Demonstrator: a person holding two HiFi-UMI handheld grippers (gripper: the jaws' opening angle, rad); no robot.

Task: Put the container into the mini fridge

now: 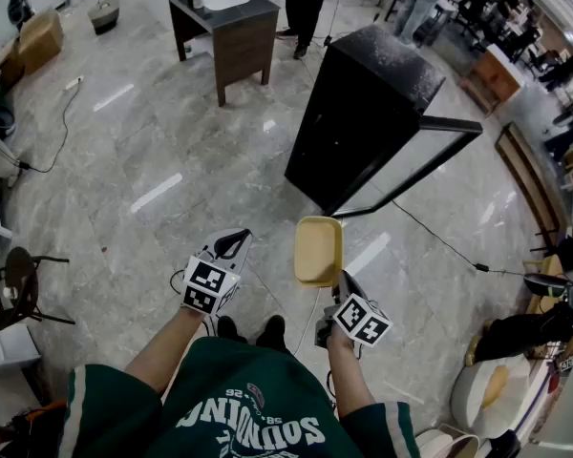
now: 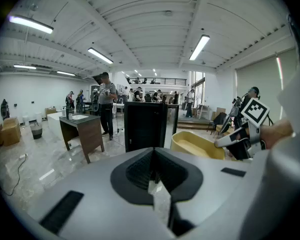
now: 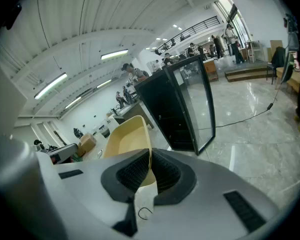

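1. Head view first: we're standing on the floor (image 1: 153, 160) with the black mini fridge (image 1: 363, 103) a little way ahead. Its glass door (image 1: 415, 165) is swung open.
2. The container (image 1: 318, 249) is a pale yellow plastic tub. It's up in the air in front of us, well short of the fridge, and it looks empty from what we can see.
3. The right gripper (image 1: 336, 280) is pinching one end wall of the tub. In the right gripper view the thin wall sits squeezed between the two dark pads (image 3: 132, 171), and the rest of the tub sticks out past them.
4. The left gripper (image 1: 231, 246) is pressed together with nothing in it. It hangs beside the tub without touching it.
5. Handling guess: it's light, thin-walled and fairly stiff, but the plastic looks smooth, so a bit slippery. Held by one end like this, it could droop or swivel in the pinch. We reckon the end wall just under the rim is a fine place to grab it while it's empty, as long as the squeeze is firm.
6. Next we'd carry it closer and go in through the open front. The things to watch are the door edge and keeping the tub level.
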